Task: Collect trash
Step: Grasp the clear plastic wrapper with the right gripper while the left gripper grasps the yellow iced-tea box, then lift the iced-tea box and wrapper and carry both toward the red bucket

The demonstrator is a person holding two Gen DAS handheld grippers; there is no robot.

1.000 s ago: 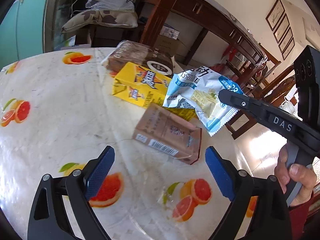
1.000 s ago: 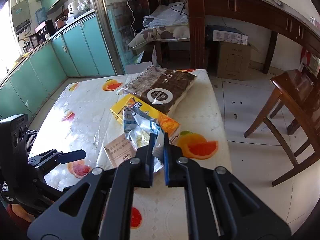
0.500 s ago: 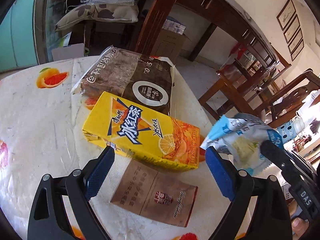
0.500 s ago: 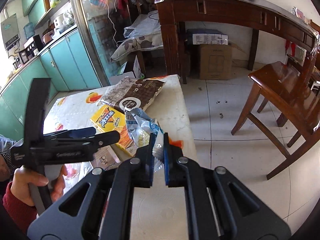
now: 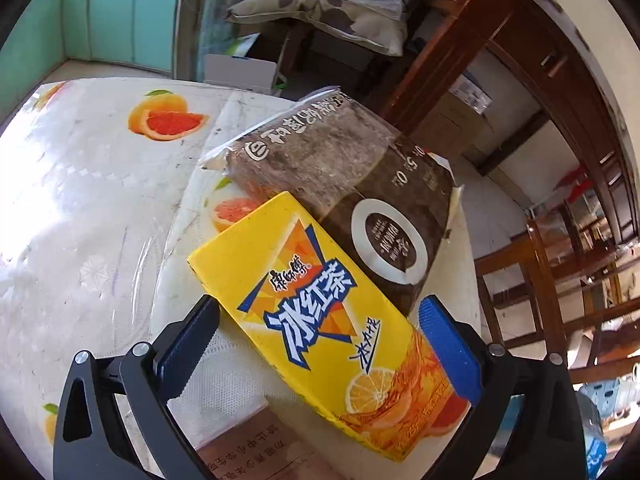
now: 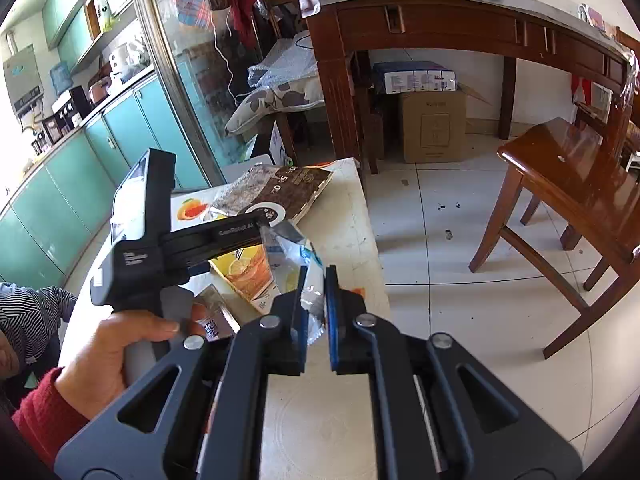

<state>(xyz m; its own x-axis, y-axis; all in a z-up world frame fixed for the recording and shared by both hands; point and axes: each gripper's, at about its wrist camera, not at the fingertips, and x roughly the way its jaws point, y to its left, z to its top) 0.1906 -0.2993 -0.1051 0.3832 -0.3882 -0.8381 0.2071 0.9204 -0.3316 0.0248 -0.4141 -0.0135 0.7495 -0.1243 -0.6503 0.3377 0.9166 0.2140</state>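
A yellow iced-tea carton (image 5: 332, 320) lies on the fruit-print table (image 5: 80, 208), partly over a dark brown snack bag (image 5: 360, 184). My left gripper (image 5: 316, 344) is open, its blue pads either side of the carton, not closed on it. A brown flat box (image 5: 256, 452) lies under the carton's near end. My right gripper (image 6: 316, 300) is shut on a crumpled blue-and-white wrapper (image 6: 292, 252), held above the table's right edge. The carton (image 6: 248, 276), the brown bag (image 6: 280, 192) and the left gripper's body (image 6: 160, 236) also show in the right wrist view.
The table edge (image 6: 372, 240) drops to a tiled floor on the right. A wooden chair (image 6: 572, 184) stands there. A wooden desk (image 6: 440, 20) with a cardboard box (image 6: 434, 128) under it is behind. Teal cabinets (image 6: 60, 184) line the left.
My left gripper has moved forward from the brown flat box to straddle the yellow carton. My right gripper has carried the wrapper up and right, off the pile.
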